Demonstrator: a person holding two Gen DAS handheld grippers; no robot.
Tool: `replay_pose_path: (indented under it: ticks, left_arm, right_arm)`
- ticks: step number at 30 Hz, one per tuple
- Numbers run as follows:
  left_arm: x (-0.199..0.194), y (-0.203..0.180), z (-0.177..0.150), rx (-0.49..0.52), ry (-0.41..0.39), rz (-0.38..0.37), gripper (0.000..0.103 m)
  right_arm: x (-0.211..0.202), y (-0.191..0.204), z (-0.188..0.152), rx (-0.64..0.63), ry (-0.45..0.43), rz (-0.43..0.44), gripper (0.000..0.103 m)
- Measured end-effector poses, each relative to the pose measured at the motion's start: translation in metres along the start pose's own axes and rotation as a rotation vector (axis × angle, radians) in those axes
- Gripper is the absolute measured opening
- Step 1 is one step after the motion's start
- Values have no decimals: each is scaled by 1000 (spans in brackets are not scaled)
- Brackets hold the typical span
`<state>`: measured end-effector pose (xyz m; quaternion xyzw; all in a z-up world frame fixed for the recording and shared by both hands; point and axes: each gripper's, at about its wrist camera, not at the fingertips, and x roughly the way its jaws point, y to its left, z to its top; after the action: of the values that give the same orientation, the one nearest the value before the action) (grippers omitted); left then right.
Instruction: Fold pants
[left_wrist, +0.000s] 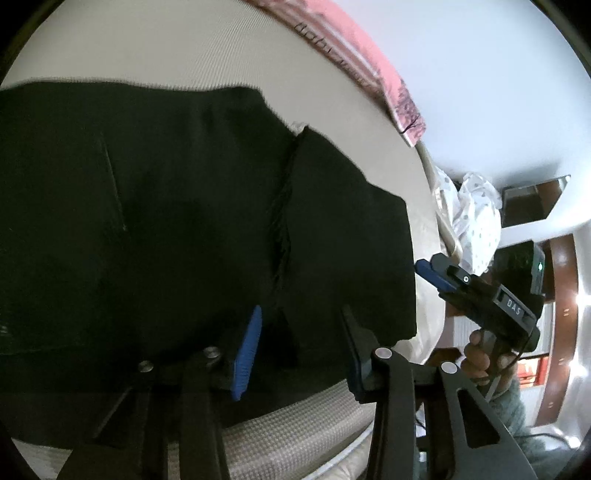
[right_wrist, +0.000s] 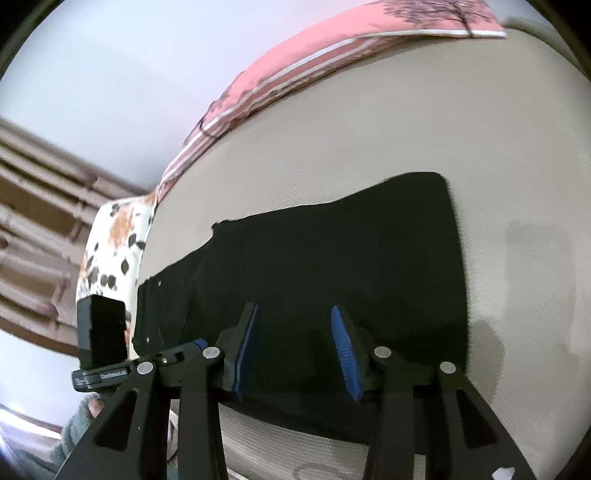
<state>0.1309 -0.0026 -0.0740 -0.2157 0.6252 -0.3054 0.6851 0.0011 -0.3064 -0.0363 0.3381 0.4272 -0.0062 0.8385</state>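
Black pants (left_wrist: 166, 221) lie flat on a beige mattress (left_wrist: 166, 48), folded, with a seam running down the middle. My left gripper (left_wrist: 301, 317) is open, its blue-padded fingers just above the pants' near edge. In the right wrist view the pants (right_wrist: 332, 258) spread across the mattress (right_wrist: 406, 129). My right gripper (right_wrist: 295, 314) is open over their near edge. The right gripper also shows in the left wrist view (left_wrist: 436, 275), beside the pants' right edge; its jaws cannot be made out there. The left gripper's tip (right_wrist: 195, 345) shows at lower left in the right wrist view.
A pink blanket (left_wrist: 369, 62) lies along the mattress's far edge, also in the right wrist view (right_wrist: 295, 74). A spotted pillow (right_wrist: 114, 251) sits at the left end. A white dotted cloth (left_wrist: 472, 214) lies off the right side. The mattress's near edge (right_wrist: 295, 443) is below the grippers.
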Motion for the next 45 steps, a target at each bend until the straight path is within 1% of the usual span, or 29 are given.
replay_pose_path:
  ticks: [6,9,12,13,14,17,20,22,28,29,31,34,37,42,45]
  left_arm:
    - [17,6,-3,-45,70,0,42]
    - [21,4,-2,-51,68,-11,42]
    - [28,-2,-4,-62,77,-39,42]
    - [31,-2,-5,-66,86,-61,42]
    - [34,-5,-6,-68,102,-85,39]
    - [44,-11,-9,-61,120,-86,29]
    - [45,-11,0,-83,104,-97,28]
    - [45,-10,6,-89,86,-84,28]
    - [57,-18,22,-50,81,-66,28]
    - [58,-20,22,-41,74,-63,25]
    - [57,-23,19,-6,54,-23,11]
    - [53,-22,13,2,21,7,8]
    - [48,-32,10,46,-15,43,5]
    - [31,-38,4,58,-58,30,3]
    - [22,-38,1,75,-73,36,3]
  right_arm:
    - [-6,-14,-3,32,-26,-2,39]
    - [-7,-22,-5,49,-32,6,40]
    - [-5,-31,-6,71,-29,11,40]
    - [-5,-33,-7,81,-26,14,40]
    - [-5,-36,-7,87,-25,15,40]
    - [-6,-41,-8,101,-28,21,40]
    - [-8,-44,-10,106,-31,22,40]
    - [-9,-46,-11,112,-34,22,40]
    - [-8,-48,-13,131,-38,23,40]
    - [-8,-48,-14,132,-38,22,40]
    - [-9,-48,-15,128,-39,18,40]
    - [-9,-47,-15,126,-38,3,40]
    - [-8,-47,-16,120,-37,-16,40]
    - [-6,-40,-21,66,-25,-57,40]
    - [-1,-34,-25,42,-4,-56,40]
